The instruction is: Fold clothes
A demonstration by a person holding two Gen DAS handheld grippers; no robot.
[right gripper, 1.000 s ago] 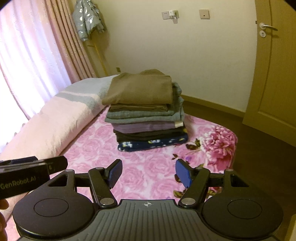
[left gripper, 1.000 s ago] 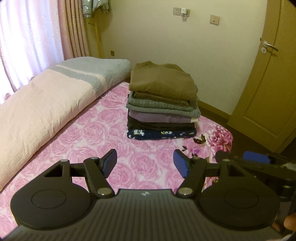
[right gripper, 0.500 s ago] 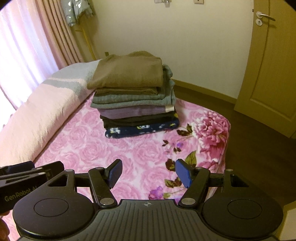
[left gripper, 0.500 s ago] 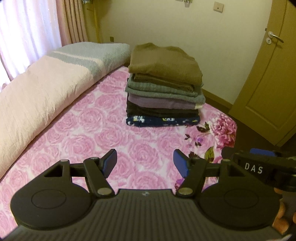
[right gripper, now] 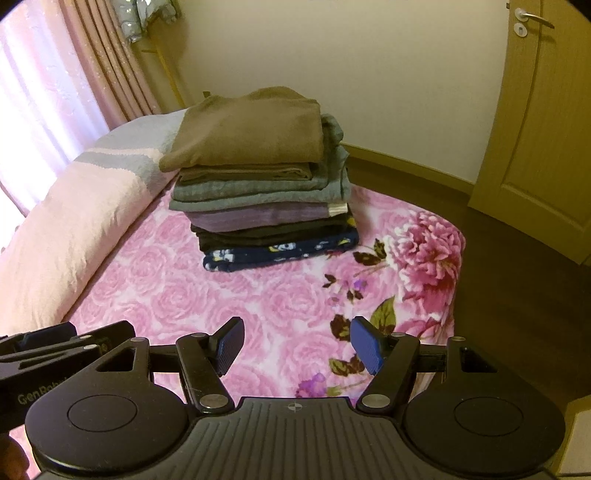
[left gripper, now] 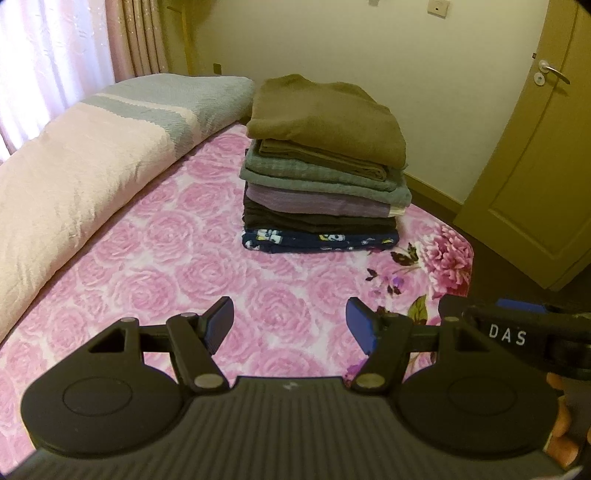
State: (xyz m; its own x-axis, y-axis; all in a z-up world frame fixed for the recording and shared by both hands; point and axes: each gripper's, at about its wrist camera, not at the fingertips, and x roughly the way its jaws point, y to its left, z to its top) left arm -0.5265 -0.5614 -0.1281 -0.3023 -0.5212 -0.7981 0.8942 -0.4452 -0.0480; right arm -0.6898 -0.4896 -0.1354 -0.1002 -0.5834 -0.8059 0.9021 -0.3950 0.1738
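A bed [left gripper: 155,258] covered by a pink rose-patterned blanket [right gripper: 207,295] fills the room, with a rolled pink and grey quilt [left gripper: 85,173] along its window side. Daylight glows through sheer pink curtains [right gripper: 48,92] beside heavier drapes [left gripper: 136,40]. A cream wall [right gripper: 388,74] with a socket plate [left gripper: 437,7] meets a dark wooden floor [right gripper: 517,266], next to a closed olive door [left gripper: 543,155] with a silver handle [right gripper: 532,16].

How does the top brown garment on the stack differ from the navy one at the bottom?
The brown garment is plain, while the navy garment carries a small pale print. The brown one lies uncovered on top, its broad face showing; the navy one lies on the floral bedspread under the rest, only its edge showing. Both are folded flat.
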